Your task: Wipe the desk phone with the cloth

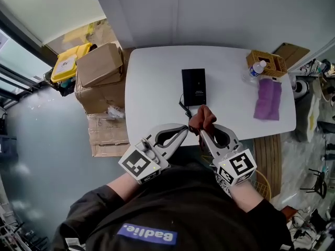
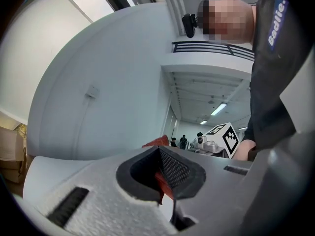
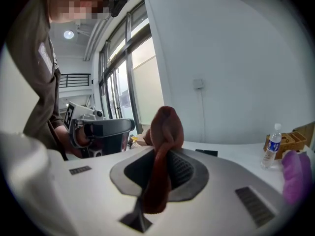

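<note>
A black desk phone (image 1: 193,87) lies flat in the middle of the white table (image 1: 152,88); in the right gripper view the phone (image 3: 207,153) is a thin dark slab far behind the jaws. A reddish-brown cloth (image 1: 202,120) is bunched up over the table's near edge, just in front of the phone. My right gripper (image 1: 202,133) is shut on the cloth (image 3: 166,128), which bulges above its jaws. My left gripper (image 1: 184,129) comes in from the left, jaws together at the cloth's side. A red strip of cloth (image 2: 164,183) shows inside its jaw opening.
Cardboard boxes (image 1: 99,67) and a yellow case (image 1: 69,61) stand left of the table. At the table's far right are a wicker basket (image 1: 267,63), a water bottle (image 1: 256,69) and a purple cloth (image 1: 268,99). A black cord (image 1: 185,109) runs from the phone towards me.
</note>
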`<state>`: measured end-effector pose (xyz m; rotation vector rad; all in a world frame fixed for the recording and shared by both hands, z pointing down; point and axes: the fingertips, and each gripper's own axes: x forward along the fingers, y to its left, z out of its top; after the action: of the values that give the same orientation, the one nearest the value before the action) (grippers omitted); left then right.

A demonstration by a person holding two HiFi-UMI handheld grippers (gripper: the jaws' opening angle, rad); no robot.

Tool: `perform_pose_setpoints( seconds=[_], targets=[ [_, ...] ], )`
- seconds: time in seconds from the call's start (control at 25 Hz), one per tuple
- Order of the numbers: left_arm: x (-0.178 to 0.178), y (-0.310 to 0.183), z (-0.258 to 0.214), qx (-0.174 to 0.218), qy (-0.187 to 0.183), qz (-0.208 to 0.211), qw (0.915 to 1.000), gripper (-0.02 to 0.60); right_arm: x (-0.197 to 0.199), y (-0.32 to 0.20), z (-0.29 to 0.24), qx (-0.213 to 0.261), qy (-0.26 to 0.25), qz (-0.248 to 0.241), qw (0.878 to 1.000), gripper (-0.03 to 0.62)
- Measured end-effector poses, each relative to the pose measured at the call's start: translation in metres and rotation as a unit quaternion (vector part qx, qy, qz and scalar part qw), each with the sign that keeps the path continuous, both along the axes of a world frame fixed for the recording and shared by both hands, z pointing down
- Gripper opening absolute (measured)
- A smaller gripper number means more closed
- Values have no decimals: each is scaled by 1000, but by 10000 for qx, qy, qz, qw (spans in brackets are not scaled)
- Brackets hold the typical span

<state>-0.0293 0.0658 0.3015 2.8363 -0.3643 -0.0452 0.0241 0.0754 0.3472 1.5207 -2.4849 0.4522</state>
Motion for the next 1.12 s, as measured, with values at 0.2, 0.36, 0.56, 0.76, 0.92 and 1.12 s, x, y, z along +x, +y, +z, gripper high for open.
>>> perform_pose_setpoints(
  seconds=[0.2,0.36,0.56,0.76,0.92,1.12],
  targets=[
    [6,-30,6,-25,34,-56,10000,15,9,-34,8,-58,27,56,10000,69],
    [16,-52,12,-116,8,-269,9996,15,19,-61,16,-111,-1,-141,9998,69],
    [33,-78,20,-178,-34,-610,9980,15,34,-94,27,-206,28,-468,9987,69],
    [47,-103,33,-223,-108,-952,9952,15,50,-127,42,-246,97,-688,9973,69],
    [54,-124,49,-301,-227,-1221,9918,15,61,-156,61,-327,134,-812,9961,69],
    [55,-149,70,-467,-338,-1557,9861,15,68,-192,84,-435,179,-931,9945,69]
  ],
)
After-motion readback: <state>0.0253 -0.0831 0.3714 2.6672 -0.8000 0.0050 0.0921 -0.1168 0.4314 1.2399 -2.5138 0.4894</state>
